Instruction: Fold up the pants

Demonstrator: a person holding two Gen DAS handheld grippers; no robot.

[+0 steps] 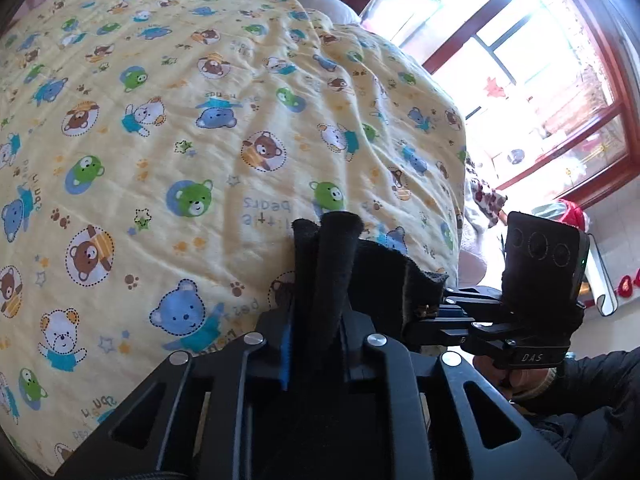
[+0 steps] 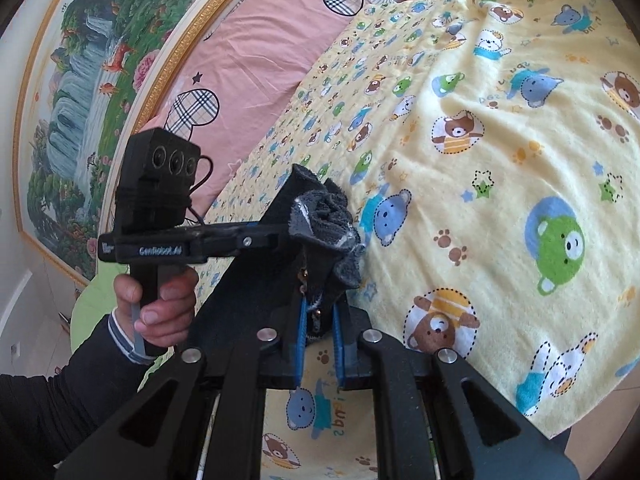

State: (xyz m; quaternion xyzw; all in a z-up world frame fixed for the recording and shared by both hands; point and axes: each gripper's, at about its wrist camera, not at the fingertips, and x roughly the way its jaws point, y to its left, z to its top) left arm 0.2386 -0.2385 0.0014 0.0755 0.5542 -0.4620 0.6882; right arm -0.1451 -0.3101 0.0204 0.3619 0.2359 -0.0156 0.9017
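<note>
The dark pants (image 1: 340, 264) are bunched and held in the air above the yellow bear-print blanket (image 1: 168, 128). My left gripper (image 1: 316, 344) is shut on a thick fold of the dark fabric that sticks up between its fingers. My right gripper (image 2: 320, 336) is shut on the pants' edge (image 2: 320, 216), where a zipper and grey lining show. In the left wrist view the right gripper (image 1: 440, 312) comes in from the right and grips the same bunch. In the right wrist view the left gripper (image 2: 276, 236) grips it from the left. Most of the pants is hidden below the grippers.
The blanket (image 2: 500, 160) covers the bed. A pink pillow (image 2: 260, 60) lies at the bed's head under a framed landscape picture (image 2: 92, 80). A red-framed window (image 1: 540, 80) stands beyond the bed's far side.
</note>
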